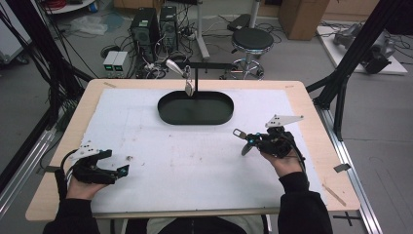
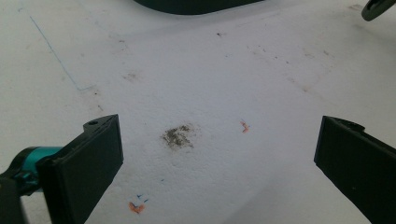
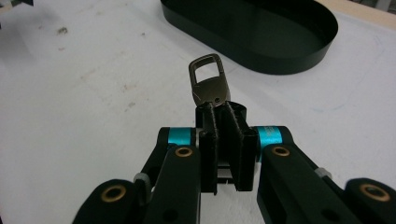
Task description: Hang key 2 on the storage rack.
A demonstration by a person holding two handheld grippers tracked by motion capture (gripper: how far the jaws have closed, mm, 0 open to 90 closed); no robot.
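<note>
Person at the near edge of the table (image 1: 311,97), a gripper in each hand, white sheet (image 1: 195,161) covering most of the top.

Right gripper (image 1: 246,141), near-right of centre: jaws pinched tight on a small dark metal utensil, prob. a spoon or similar (image 1: 242,141). In the right gripper view the handle end w/ a rectangular hang-hole (image 3: 208,84) sticks out past the fingertips toward the far side; the other end pokes out below the jaws in the high view, held above the sheet. Can't tell what kind of head it has, too small. Grey three-cornered plate (image 1: 283,120) rides on top of this gripper.

Left gripper (image 1: 119,170), near-left: jaws spread wide, nothing between them. In the left gripper view the two black pads (image 2: 91,161) stand far apart over bare sheet, w/ a grey smudge (image 2: 177,136) between them and small orange marks (image 2: 244,126) near it. Its hand (image 1: 80,187) rests low by the near-left edge.

Black oval tray (image 1: 195,108) sits at the far centre of the sheet, well apart from both grippers. A thin black stand (image 1: 197,80) rises at the tray's far rim w/ a crossbar; a metal utensil (image 1: 189,87) hangs from it over the tray's far edge, a second silvery one (image 1: 173,65) just beside it to the left.

Beyond the table: black stool (image 1: 252,41), two PC towers (image 1: 156,24), cables on the floor.
</note>
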